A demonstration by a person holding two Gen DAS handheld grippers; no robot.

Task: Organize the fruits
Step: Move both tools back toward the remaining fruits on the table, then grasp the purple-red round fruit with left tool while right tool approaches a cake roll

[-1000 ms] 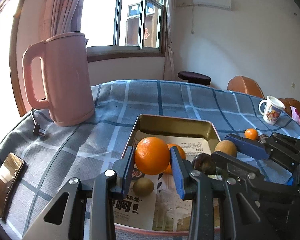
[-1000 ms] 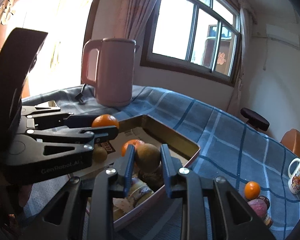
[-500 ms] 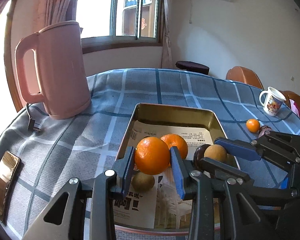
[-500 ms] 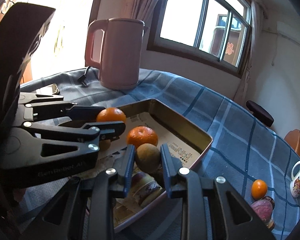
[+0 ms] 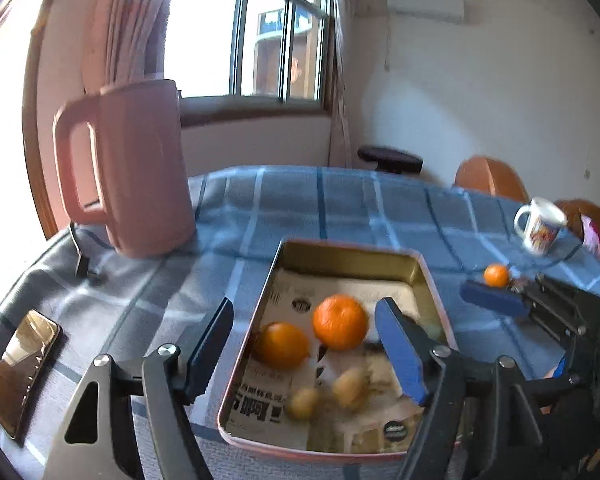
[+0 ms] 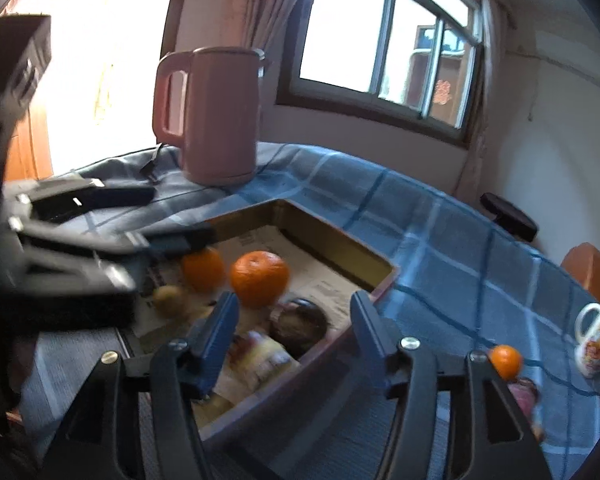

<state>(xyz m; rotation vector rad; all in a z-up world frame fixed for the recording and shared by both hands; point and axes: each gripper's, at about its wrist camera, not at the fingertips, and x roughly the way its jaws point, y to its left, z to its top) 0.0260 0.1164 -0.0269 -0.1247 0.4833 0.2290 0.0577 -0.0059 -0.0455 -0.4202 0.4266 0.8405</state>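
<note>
A gold metal tray lined with printed paper holds two oranges and two small brownish fruits, both blurred. My left gripper hangs over the tray; its jaws are opening and grip nothing. In the right wrist view my right gripper is over the tray's near corner, jaws opening and gripping nothing, with a dark round fruit below the gap. An orange lies just beyond. A small orange rests on the cloth outside the tray.
A pink kettle stands at the back left with its cord trailing. A phone lies near the left table edge. A printed mug sits far right, with a purple fruit by the small orange. Orange chairs stand behind the table.
Both grippers have opened. The orange has left the left gripper and lies in the tray beside the other orange. The brown fruit has dropped from the right gripper into the tray.
</note>
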